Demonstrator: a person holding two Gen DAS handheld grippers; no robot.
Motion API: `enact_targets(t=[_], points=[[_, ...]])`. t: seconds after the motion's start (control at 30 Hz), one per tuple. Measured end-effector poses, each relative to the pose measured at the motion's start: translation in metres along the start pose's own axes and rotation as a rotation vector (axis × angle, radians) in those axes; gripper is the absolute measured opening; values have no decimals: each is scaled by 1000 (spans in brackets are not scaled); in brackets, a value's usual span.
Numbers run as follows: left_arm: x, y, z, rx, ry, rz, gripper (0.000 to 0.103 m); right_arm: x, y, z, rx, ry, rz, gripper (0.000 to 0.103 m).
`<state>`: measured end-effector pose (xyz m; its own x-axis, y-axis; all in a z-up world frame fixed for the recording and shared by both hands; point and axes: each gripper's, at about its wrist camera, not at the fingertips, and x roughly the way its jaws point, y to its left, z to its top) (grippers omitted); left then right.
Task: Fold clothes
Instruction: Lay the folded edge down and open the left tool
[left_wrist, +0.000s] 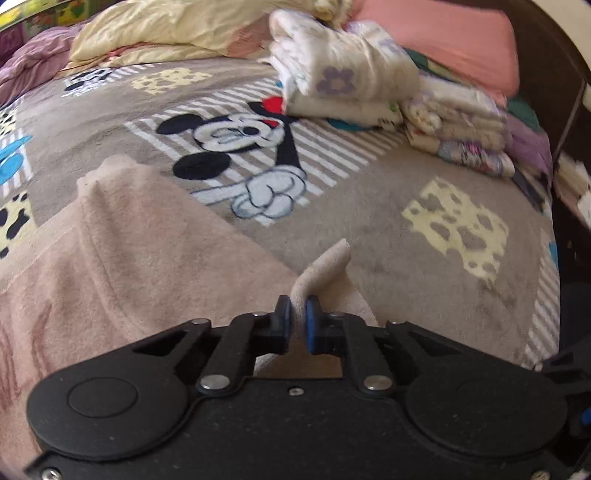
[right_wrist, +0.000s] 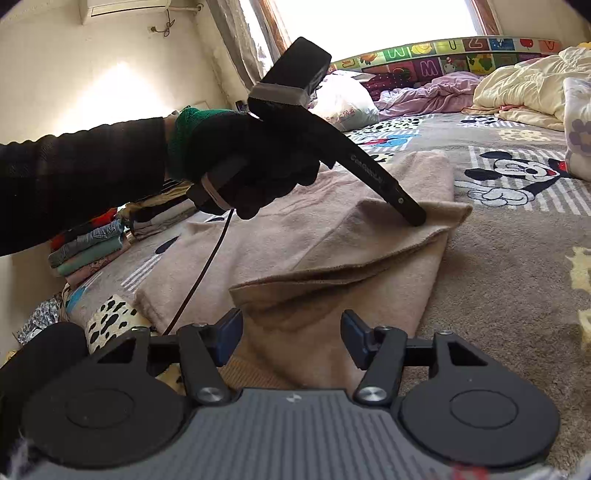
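Beige fleece garment (right_wrist: 295, 251) lies half-folded on cartoon-print bed blanket (left_wrist: 406, 221). Left hand-held gripper (left_wrist: 298, 317) clamped on its corner; right hand-held gripper (right_wrist: 291, 336) apart, empty, at near edge. Folded stacks (left_wrist: 454, 129) far right; this piece unfinished.

Bare blanket (left_wrist: 388, 236) ahead, folded stack (left_wrist: 369, 92) beyond, far right.

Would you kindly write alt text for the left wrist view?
The left tongs pinch a raised corner of a beige towel lying on a grey cartoon-mouse blanket. Behind it sit stacks of folded clothes, a cream duvet and a pink pillow.
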<state>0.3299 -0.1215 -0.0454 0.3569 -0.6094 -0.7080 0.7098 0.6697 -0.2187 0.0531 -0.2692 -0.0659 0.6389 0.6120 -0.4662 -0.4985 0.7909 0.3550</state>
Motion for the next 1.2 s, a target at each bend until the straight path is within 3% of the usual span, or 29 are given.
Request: enact_targets(t=[0.07, 0.13, 0.3, 0.43, 0.6, 0.63, 0.67, 0.83, 0.93, 1.0, 1.13, 1.2], points=[[-5, 27, -5, -146, -80, 22, 6, 6, -5, -1, 5, 29, -7, 60], [-5, 37, -13, -192, -99, 24, 6, 10, -4, -2, -2, 38, 4, 61], [4, 33, -16, -205, -81, 57, 6, 15, 0, -6, -17, 73, 27, 61], [1, 34, -16, -246, -132, 60, 6, 16, 7, -10, -52, 92, 31, 61], [12, 25, -17, -199, -85, 120, 7, 12, 10, -13, -53, 93, 30, 62], [11, 24, -17, -199, -81, 134, 12, 9, 10, -13, -54, 86, 25, 62], [3, 23, -17, -197, -99, 158, 20, 5, 10, -13, -44, 75, 20, 61], [-39, 12, -26, -171, -175, 175, 22, -25, 6, -7, -39, -84, -55, 59], [-40, -1, -36, -111, -130, 150, 22, -21, 19, 2, -113, -205, -84, 59], [-28, -6, -42, -73, -78, 169, 22, -3, 29, 10, -179, -225, -95, 59], [-1, 0, -45, -100, -46, 225, 23, 49, 12, 2, -112, 8, -171, 58], [3, 2, -42, -130, -44, 236, 23, 47, 16, -6, -159, 10, -177, 58]])
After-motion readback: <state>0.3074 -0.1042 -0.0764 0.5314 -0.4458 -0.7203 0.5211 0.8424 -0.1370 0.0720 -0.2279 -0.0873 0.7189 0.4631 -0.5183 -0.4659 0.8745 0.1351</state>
